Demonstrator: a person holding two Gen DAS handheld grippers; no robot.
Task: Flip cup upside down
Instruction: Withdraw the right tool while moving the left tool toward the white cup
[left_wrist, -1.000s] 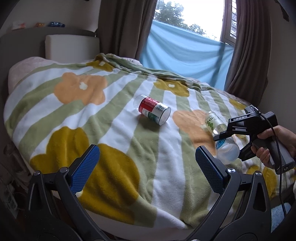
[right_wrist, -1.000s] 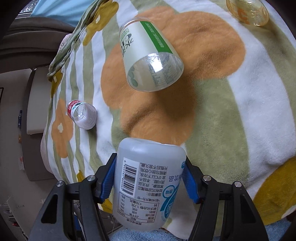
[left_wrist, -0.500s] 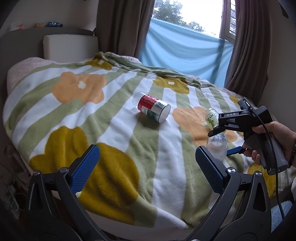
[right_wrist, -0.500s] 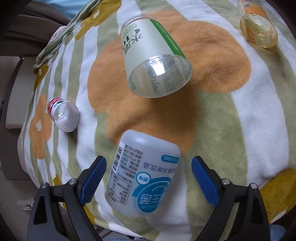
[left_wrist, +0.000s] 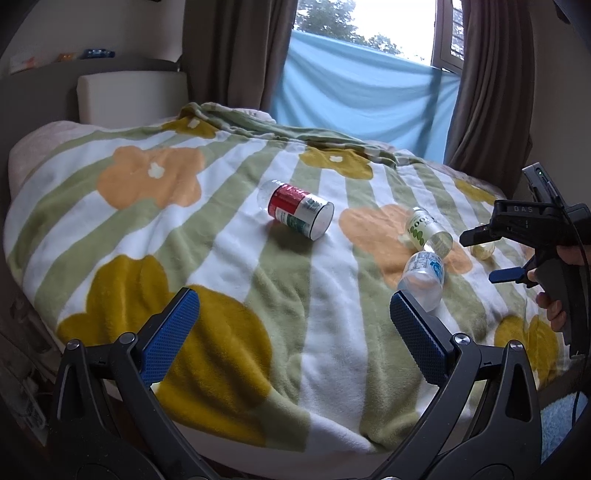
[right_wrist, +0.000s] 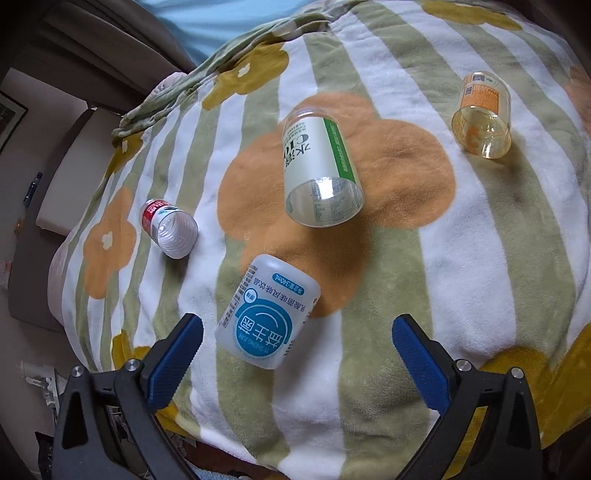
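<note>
On the soft striped flower blanket, our wide, empty right gripper leaves the white blue-labelled plastic cup leaning, liable to topple.

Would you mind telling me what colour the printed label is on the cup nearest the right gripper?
Light blue on the translucent white plastic cup, clearest in the right wrist view.

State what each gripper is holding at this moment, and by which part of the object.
Nothing is held. The right gripper is open, its jaws clear of the blue-labelled cup standing closed end up on the blanket. The left gripper is open and empty.
</note>
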